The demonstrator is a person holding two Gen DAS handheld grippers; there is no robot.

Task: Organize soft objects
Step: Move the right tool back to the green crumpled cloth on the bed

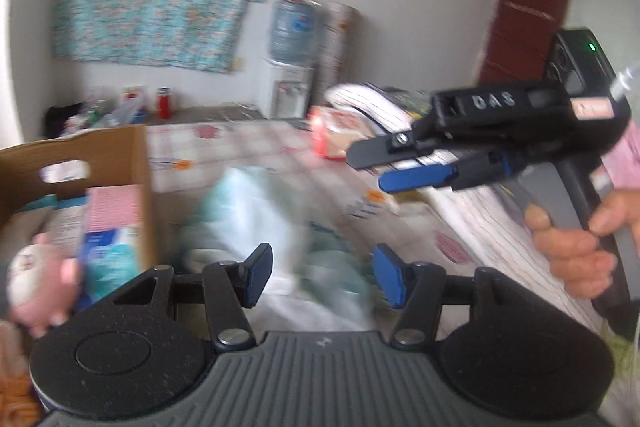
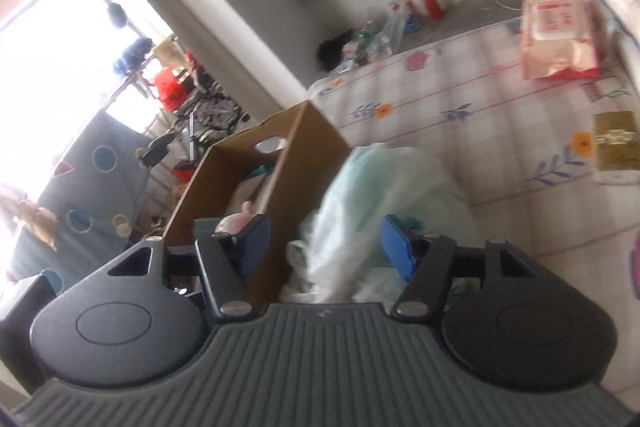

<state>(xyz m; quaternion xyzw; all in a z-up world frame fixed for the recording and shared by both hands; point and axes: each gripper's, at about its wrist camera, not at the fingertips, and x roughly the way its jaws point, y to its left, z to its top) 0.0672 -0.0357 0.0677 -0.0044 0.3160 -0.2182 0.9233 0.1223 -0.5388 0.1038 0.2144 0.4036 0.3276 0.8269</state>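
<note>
Pale plastic bag of soft goods [image 1: 256, 227] lies on the bed, just right of the cardboard box [image 1: 120, 163]. Left tongs [image 1: 320, 275] and right tongs [image 2: 324, 247] both gape, empty. Judged step: reaching; next, close on the bag and lift it into the box.

Soft daylight from a blown-out window [image 2: 60, 39], heavy motion blur, fisheye bending at the edges.
</note>
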